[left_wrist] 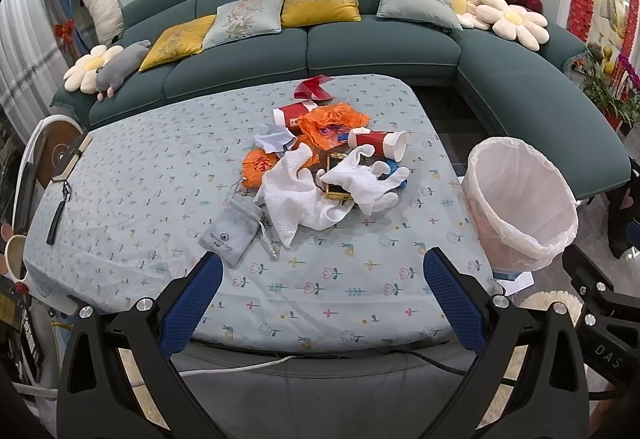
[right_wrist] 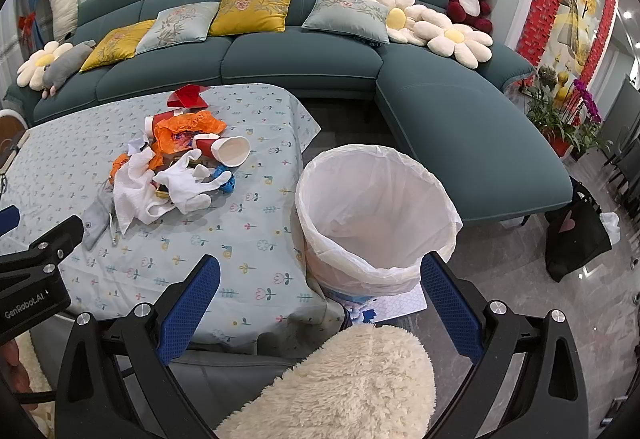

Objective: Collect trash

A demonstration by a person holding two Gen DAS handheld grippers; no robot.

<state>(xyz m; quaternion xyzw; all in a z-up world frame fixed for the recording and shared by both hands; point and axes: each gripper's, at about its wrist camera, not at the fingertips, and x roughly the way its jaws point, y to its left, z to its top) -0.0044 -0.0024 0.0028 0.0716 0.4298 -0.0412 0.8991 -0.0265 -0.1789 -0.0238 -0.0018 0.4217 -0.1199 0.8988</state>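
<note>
1. Litter is found heaped at the middle of the table (left_wrist: 132, 175), which is covered by a flowered cloth; nothing is seen inside the lined bin (right_wrist: 376, 211), so the collection is judged not yet begun.
2. Left gripper (left_wrist: 322, 289): the tongs are held spread wide above the near edge of the table, with nothing between them.
3. Right gripper (right_wrist: 320, 293): the tongs are likewise spread and empty, held near the bin's near rim, above a fluffy cream object (right_wrist: 344, 383).
4. The pile is made up of a white cloth (left_wrist: 292, 191), a white glove (left_wrist: 366, 179), orange plastic wrap (left_wrist: 330, 123), a red paper cup (left_wrist: 380, 143) lying on its side, a second red cup (left_wrist: 290, 115) farther back, and red paper (left_wrist: 312, 87) at the far edge. A grey pouch (left_wrist: 234, 235) lies at the near left of the heap.
5. The bin stands off the table's right edge, near the pile, with its mouth open and unobstructed.
6. Recommended handling:
   - The nearest loose item, the white cloth or the glove, should be taken first so that the heap is not dragged.
   - Soft items should be pinched at a raised fold, not against the tablecloth, lest the cloth be caught as well.
   - The tipped cup should be gripped across its wall near the rim, lightly, as crushing is judged likely.
   - Each item should be carried fully over the liner before release.
7. It cannot be told whether the pouch is trash.
</note>
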